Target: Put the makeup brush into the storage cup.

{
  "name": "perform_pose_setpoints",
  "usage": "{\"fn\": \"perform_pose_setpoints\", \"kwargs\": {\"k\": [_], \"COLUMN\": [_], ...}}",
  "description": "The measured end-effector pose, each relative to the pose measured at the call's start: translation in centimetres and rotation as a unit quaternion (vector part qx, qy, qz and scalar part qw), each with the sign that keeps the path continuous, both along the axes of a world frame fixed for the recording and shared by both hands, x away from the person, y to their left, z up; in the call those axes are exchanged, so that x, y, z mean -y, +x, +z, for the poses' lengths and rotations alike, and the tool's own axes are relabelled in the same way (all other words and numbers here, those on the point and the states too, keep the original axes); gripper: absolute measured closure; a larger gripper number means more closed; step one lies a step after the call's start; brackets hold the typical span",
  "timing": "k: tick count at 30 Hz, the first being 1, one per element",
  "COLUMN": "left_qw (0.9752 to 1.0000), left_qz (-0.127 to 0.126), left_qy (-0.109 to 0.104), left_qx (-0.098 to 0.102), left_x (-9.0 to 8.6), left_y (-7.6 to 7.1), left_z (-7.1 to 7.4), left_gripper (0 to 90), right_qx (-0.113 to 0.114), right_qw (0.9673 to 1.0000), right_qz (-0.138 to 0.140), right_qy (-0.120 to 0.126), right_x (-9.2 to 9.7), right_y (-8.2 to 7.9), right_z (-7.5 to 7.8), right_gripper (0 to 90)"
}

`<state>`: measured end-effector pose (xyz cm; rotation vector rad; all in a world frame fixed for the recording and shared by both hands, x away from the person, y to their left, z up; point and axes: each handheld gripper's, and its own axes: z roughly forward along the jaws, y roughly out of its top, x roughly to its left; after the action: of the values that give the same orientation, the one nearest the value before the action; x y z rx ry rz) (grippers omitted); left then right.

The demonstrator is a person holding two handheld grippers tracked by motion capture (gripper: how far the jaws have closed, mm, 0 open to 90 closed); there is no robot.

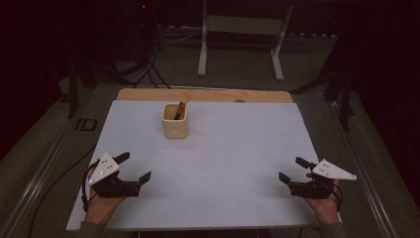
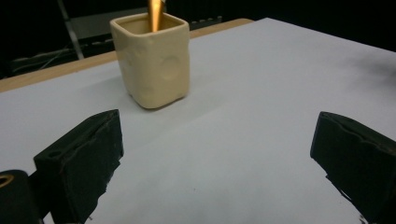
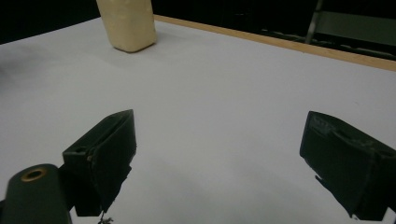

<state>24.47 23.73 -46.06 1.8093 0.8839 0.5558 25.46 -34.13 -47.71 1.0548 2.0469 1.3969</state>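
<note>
Cup (image 1: 175,121) stands well beyond both gaping tongs (image 1: 132,167) (image 1: 292,169).

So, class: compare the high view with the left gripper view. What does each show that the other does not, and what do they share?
High view alone: both hands, the left gripper and right gripper, both open, plus the floor and a white frame beyond the table. Left gripper view alone: round dimples on the cream cup's side, seen close. Shared: the cup, the wooden stick standing in it, and the white sheet.

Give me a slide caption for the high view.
Open left gripper and right gripper rest apart; cream cup holds a wooden stick.
</note>
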Motion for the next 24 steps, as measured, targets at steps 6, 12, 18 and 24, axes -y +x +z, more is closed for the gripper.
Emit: {"fn": "perform_pose_setpoints", "kwargs": {"k": [6, 12, 18, 24], "left_qw": [1.0, 0.9999, 0.9997, 0.9994], "left_qz": [0.007, 0.015, 0.024, 0.033], "left_qy": [0.006, 0.002, -0.005, -0.01], "left_qx": [-0.002, 0.003, 0.008, 0.01], "left_x": [-0.3, -0.7, -1.4, -2.1], "left_y": [-0.3, -0.9, -1.3, -2.1], "left_z": [-0.3, -0.2, -0.1, -0.1], "left_gripper": [3.4, 3.4, 3.4, 3.5], "right_qx": [-0.001, -0.002, -0.001, -0.003], "right_qw": [1.0, 1.0, 1.0, 1.0], "right_qz": [0.0, 0.004, 0.006, 0.008], "right_qy": [-0.001, -0.001, 0.0, 0.004], "right_x": [-0.1, -0.2, -0.3, -0.4], "right_y": [0.0, 0.0, 0.0, 0.0], "right_z": [0.0, 0.0, 0.0, 0.0], "right_gripper": [10.7, 10.7, 10.7, 10.7]}}
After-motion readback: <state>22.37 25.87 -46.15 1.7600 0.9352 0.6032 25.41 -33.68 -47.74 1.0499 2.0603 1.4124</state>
